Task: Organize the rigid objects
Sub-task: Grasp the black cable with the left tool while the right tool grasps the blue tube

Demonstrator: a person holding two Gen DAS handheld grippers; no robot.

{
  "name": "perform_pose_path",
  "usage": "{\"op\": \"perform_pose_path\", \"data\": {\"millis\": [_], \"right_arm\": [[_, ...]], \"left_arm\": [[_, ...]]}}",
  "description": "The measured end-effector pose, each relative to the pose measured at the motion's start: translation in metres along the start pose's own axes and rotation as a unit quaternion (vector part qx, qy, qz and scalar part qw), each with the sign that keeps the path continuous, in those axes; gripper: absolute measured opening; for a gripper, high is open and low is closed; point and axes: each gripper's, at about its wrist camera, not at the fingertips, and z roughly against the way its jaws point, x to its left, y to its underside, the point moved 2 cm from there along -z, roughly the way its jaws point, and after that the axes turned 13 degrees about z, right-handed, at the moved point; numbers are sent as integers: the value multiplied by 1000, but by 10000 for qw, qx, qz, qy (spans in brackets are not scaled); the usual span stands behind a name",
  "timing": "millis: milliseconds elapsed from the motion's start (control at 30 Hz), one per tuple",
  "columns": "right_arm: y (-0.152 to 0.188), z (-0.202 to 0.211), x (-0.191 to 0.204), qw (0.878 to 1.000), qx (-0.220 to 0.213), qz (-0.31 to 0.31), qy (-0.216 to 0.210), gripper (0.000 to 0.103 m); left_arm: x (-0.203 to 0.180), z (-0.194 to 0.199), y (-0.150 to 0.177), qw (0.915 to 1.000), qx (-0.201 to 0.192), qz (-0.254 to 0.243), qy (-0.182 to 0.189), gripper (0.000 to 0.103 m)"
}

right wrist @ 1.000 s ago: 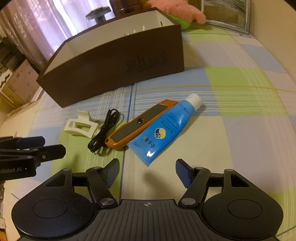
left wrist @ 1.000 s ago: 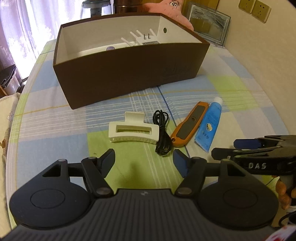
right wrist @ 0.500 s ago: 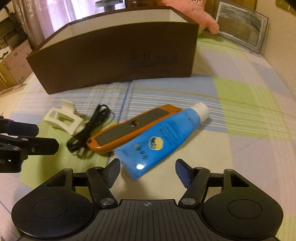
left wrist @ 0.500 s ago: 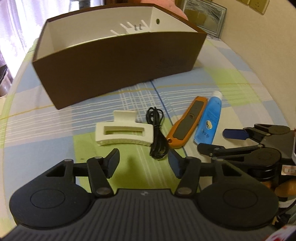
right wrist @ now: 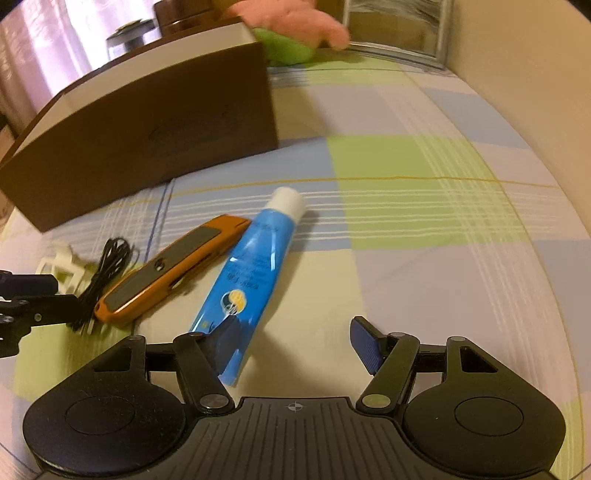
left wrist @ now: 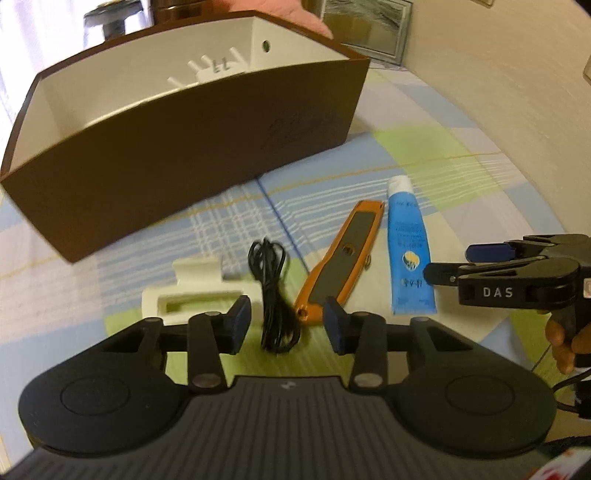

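A brown box (left wrist: 177,147) with a white inside stands at the back and shows in the right wrist view (right wrist: 140,125) too. On the checked cloth lie a white hair clip (left wrist: 192,291), a coiled black cable (left wrist: 273,291), an orange utility knife (left wrist: 343,258) and a blue tube (left wrist: 408,251). My left gripper (left wrist: 284,325) is open, low over the cable's near end. My right gripper (right wrist: 295,343) is open, its left finger over the blue tube's (right wrist: 251,266) crimped end. The knife (right wrist: 170,269) and cable (right wrist: 107,269) lie to its left.
A wall (left wrist: 517,92) runs along the right. A pink plush (right wrist: 295,26) and a framed picture (right wrist: 399,29) sit behind the box. White parts (left wrist: 210,68) lie inside the box. Open cloth (right wrist: 424,240) spreads right of the tube.
Both grippers have moved forward and lower toward the objects. The left now straddles the cable's end; the right has reached the tube's near end. Both stay open.
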Motion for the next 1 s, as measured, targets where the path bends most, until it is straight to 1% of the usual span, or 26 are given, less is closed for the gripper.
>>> {"op": "perform_pose_path", "data": {"millis": [33, 167, 300, 433, 600, 767, 800, 833, 867, 1000], "right_arm": [[-2, 1, -2, 10000, -38, -30, -14, 64], [-14, 5, -1, 9996, -199, -112, -135, 64], [-27, -1, 4, 9994, -280, -77, -212, 64], [-32, -9, 7, 9994, -261, -92, -219, 64], [-36, -17, 4, 9994, -228, -156, -230, 64], [-38, -22, 7, 9993, -206, -145, -284, 63], [-39, -24, 9, 9993, -200, -125, -284, 60], [-39, -26, 11, 9994, -202, -103, -268, 51], [-40, -28, 12, 9995, -193, -72, -247, 48], [-44, -35, 19, 9996, -241, 105, -85, 41]], "left_arm": [[-2, -2, -3, 10000, -5, -37, 4, 31], [-5, -12, -14, 9999, -27, -138, -60, 30], [-6, -26, -23, 9997, 49, -172, -140, 28], [-5, -41, -28, 9992, 205, -212, -277, 24], [-2, -57, -27, 9978, 430, -219, -451, 22], [3, -60, -31, 9978, 328, -113, -572, 19], [6, -60, -32, 9977, 303, -47, -601, 18], [8, -61, -33, 9978, 299, 18, -597, 18], [9, -61, -34, 9979, 304, 61, -574, 18], [9, -60, -32, 9980, 319, 55, -548, 17]]}}
